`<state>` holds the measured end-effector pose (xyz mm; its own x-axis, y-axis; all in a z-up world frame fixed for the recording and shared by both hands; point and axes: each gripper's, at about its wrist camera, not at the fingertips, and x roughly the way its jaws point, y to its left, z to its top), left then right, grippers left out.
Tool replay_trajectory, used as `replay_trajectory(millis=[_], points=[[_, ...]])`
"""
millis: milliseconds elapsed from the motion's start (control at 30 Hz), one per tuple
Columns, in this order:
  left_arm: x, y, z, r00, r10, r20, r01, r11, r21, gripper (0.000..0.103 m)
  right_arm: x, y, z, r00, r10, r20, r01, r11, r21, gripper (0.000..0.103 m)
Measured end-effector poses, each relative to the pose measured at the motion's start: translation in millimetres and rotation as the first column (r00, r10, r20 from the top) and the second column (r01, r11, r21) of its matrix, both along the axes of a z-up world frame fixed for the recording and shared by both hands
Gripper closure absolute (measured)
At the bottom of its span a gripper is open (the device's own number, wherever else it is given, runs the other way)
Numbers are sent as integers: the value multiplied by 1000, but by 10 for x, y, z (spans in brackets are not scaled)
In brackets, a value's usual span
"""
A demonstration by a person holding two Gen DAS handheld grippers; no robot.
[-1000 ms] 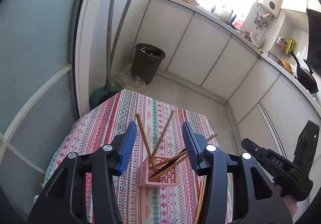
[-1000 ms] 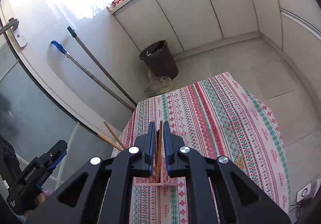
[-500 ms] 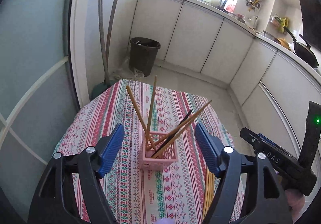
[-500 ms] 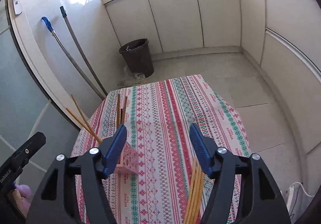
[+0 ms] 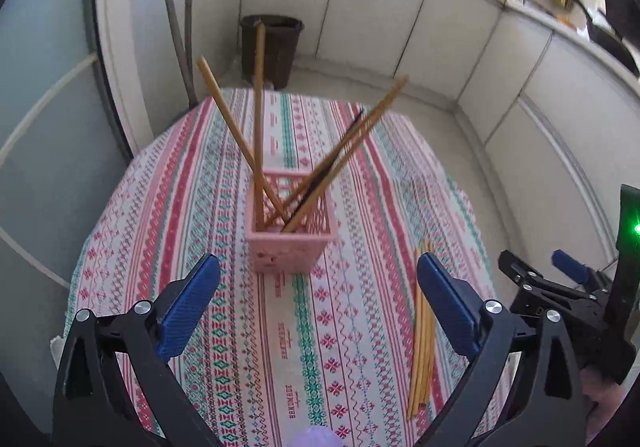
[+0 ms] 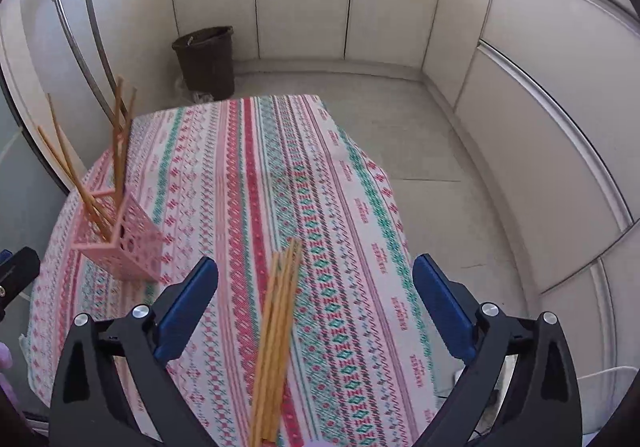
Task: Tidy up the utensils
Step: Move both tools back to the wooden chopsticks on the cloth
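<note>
Left-wrist view takes in the white cabinets [image 5: 420,27] curving round well beyond the claw, and below them the bench [image 5: 168,183] under its red, green and white patterned cloth, which fills the space ahead of and beneath the left claw [image 5: 318,279]. That claw has just been opening and now stands spread wide, nothing between its blue pads, which touch nothing. A dark waste bin [image 5: 276,47] stands on the floor past the far edge of the bench, straight ahead of the claw. Nearer, just ahead of the gap between the pads, sits the pink basket [image 5: 290,247], upright on the cloth, with several chopsticks [image 5: 256,107] leaning out of it at different angles, one of them dark. To the right of the left claw, partly behind its right finger, a loose bundle of chopsticks [image 5: 422,327] lies flat on the cloth, and further right the right claw's black body shows at the frame edge. In the right-wrist view the right claw [image 6: 316,279] has likewise just been opening and is spread wide and empty; the loose bundle lies on the cloth between and below its fingers, apart from both pads, while the pink basket stands ahead and well off to its left.
</note>
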<state>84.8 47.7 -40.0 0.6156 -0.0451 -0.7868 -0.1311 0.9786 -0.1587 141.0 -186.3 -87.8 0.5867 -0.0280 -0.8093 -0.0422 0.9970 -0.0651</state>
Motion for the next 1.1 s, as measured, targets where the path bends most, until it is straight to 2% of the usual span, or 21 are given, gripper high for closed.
replay_trajectory(millis=[133, 200, 333, 433, 533, 600, 700, 933, 1033, 1100], points=[[141, -204, -327, 992, -55, -115, 58, 998, 24, 7, 73, -331, -283, 989, -63, -136, 63, 998, -5, 7], [219, -335, -488, 980, -99, -174, 106, 994, 32, 7, 96, -474, -350, 981, -88, -171, 90, 996, 4, 7], [351, -558, -788, 953, -145, -267, 155, 988, 18, 7, 106, -697, -365, 973, -153, -175, 151, 988, -24, 7], [479, -749, -930, 927, -216, -307, 207, 976, -64, 7, 129, -791, -364, 970, -171, -170, 169, 985, -26, 7], [647, -928, -1007, 906, -221, -360, 202, 975, -92, 7, 153, -832, -384, 969, -168, -184, 170, 985, -3, 7], [754, -1047, -1012, 909, -240, -340, 213, 970, -116, 7, 157, -840, -396, 968, -164, -192, 168, 986, 6, 7], [922, -1160, -1007, 921, -227, -318, 210, 974, -87, 7, 161, -870, -394, 967, -171, -191, 177, 984, 12, 7], [1259, -1113, -1236, 920, -226, -321, 178, 969, -171, 7, 190, -995, -424, 956, -202, -212, 221, 973, 72, 7], [1345, -1056, -1421, 913, -182, -366, 143, 981, -131, 9, 202, -1019, -454, 952, -202, -230, 229, 968, 98, 7], [1358, -1021, -1467, 921, -153, -358, 132, 988, -81, 16, 206, -1029, -467, 950, -205, -235, 234, 967, 104, 7]])
